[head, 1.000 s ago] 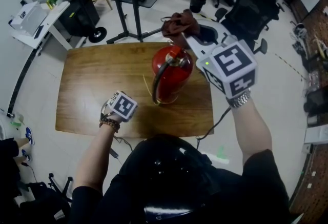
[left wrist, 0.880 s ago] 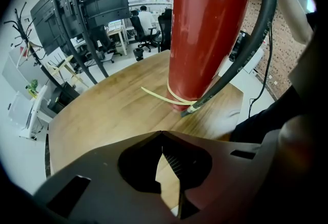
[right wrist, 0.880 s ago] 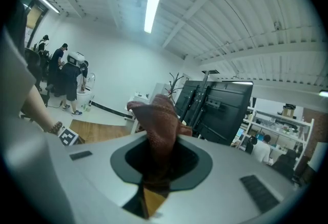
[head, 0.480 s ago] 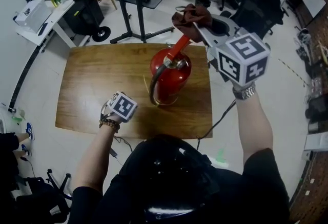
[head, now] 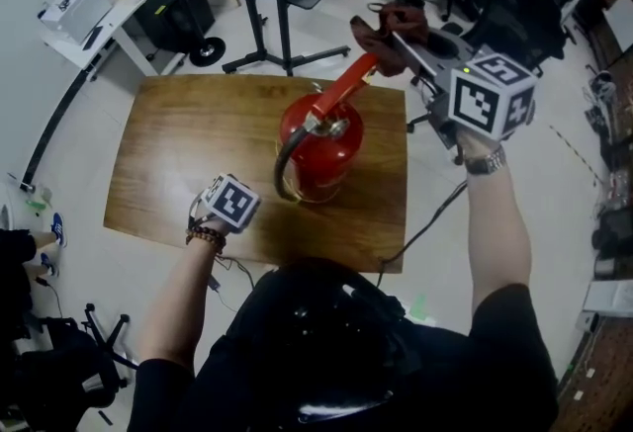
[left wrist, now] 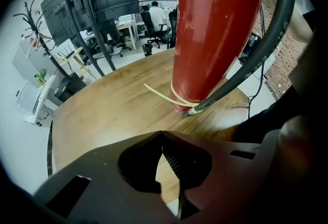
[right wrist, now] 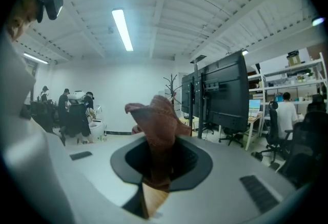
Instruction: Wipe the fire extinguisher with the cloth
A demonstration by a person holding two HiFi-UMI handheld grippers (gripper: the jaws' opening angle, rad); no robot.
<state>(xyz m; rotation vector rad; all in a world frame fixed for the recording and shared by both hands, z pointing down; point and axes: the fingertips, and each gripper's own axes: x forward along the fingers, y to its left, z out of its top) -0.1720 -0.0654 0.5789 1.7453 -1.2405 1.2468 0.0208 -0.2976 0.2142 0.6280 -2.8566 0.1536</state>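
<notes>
Head view: right tongs (head: 404, 37), nearly closed on crumpled maroon cloth (head: 376, 27), have swung off the valve top vs 1 s back, now past the brown wooden counter (head: 168, 173)'s far right corner. Red lever (head: 341, 89) now bare. Red steel fire extinguisher (head: 318, 148) stands upright, right of centre. Prob. head pass done, cylinder left.

Left gripper view: left tongs (left wrist: 163, 138) fully shut, empty, tip-down nr front edge, near cylinder base. Unmoved.

Right gripper view: cloth pinched betw. jaws, bunched upward, facing the room.
</notes>
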